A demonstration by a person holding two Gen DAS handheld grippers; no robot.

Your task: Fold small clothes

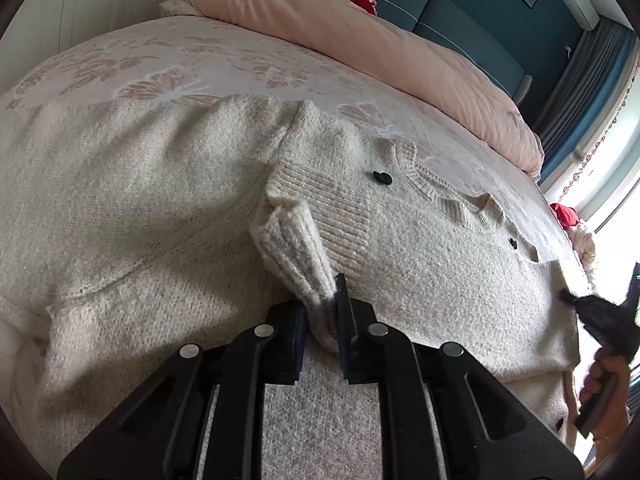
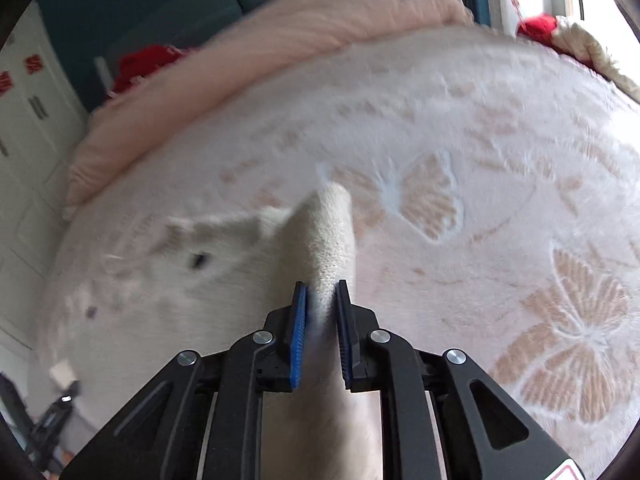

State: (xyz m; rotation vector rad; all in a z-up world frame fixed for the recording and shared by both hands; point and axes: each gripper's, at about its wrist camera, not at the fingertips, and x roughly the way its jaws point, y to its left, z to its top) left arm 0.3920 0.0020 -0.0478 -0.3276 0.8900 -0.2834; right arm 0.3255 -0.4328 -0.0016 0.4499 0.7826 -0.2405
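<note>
A cream knitted sweater (image 1: 168,184) with small black buttons lies spread on the bed. In the left wrist view my left gripper (image 1: 322,300) is shut on the sweater's ribbed sleeve cuff (image 1: 292,252), which lies over the body of the garment near the collar (image 1: 448,196). In the right wrist view my right gripper (image 2: 322,300) is shut on a raised fold of the sweater (image 2: 332,232), lifted off the bedspread; the picture is blurred. The right gripper (image 1: 576,300) also shows at the sweater's right edge in the left wrist view, with the person's hand (image 1: 604,376) on it.
The bed has a pale bedspread (image 2: 500,184) with pink flower patterns. A rolled pink duvet (image 1: 360,40) lies along the far side below a teal headboard (image 1: 460,16). Red items (image 1: 566,214) sit at the bed's corner near the window. White cupboard doors (image 2: 28,120) stand to the left.
</note>
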